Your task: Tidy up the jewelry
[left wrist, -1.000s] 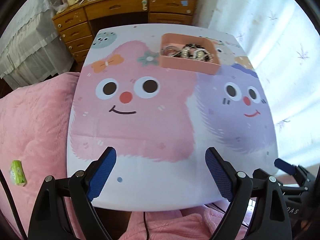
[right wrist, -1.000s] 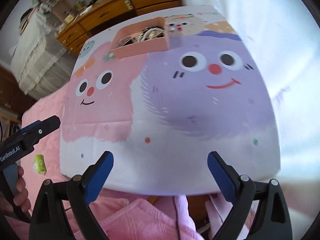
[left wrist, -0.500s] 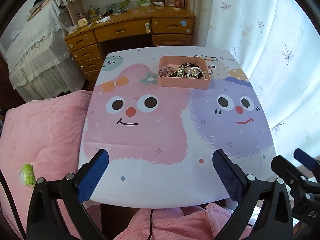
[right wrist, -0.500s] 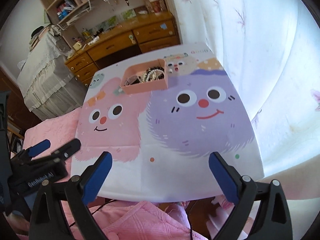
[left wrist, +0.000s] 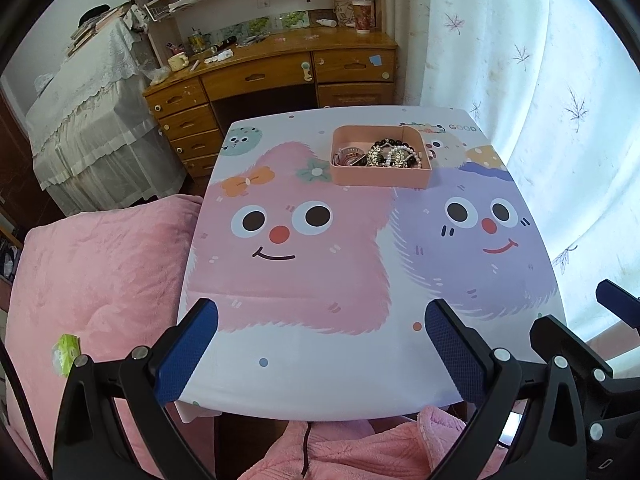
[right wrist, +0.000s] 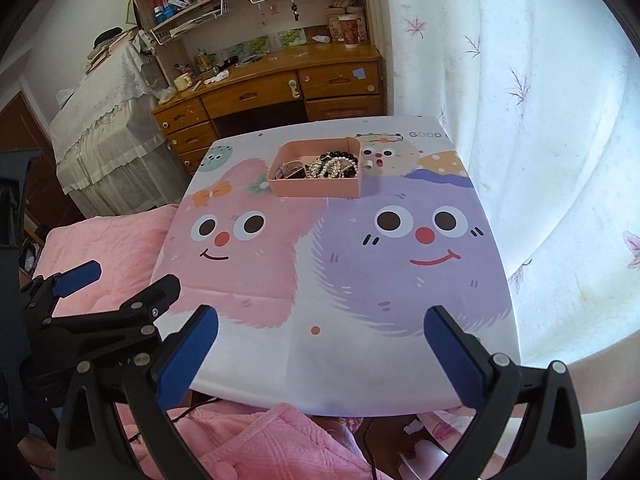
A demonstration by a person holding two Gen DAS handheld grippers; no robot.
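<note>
You are holding both grippers wide apart and empty over the near edge of the table (left wrist: 320,380), the left gripper (left wrist: 320,344) and the right gripper (right wrist: 320,344) side by side, each angled down toward the printed tabletop with nothing between its blue pads. The jewelry (left wrist: 390,156) is lying far ahead of you, heaped inside the pink tray (left wrist: 380,178) that is sitting near the far edge of the table, well apart from either pair of jaws and roughly on the line between the two cartoon faces. You are probably looking at light, loose pieces: beaded strands of pearls (right wrist: 332,168) and dark beads (right wrist: 344,157), and what seems to be a watch or bangle (right wrist: 290,168) at the left end of the tray, though the pile is too small in both views for you to be telling the pieces apart with certainty. Strands like these are likely slipping and draping when lifted, and they look tangled together, so one may be dragging its neighbours along; you would be wise to pinch a single strand across its beads near the top of the heap, gently. The tray itself looks stiff and light, likely sliding if nudged, so taking a side wall would steady it
</note>
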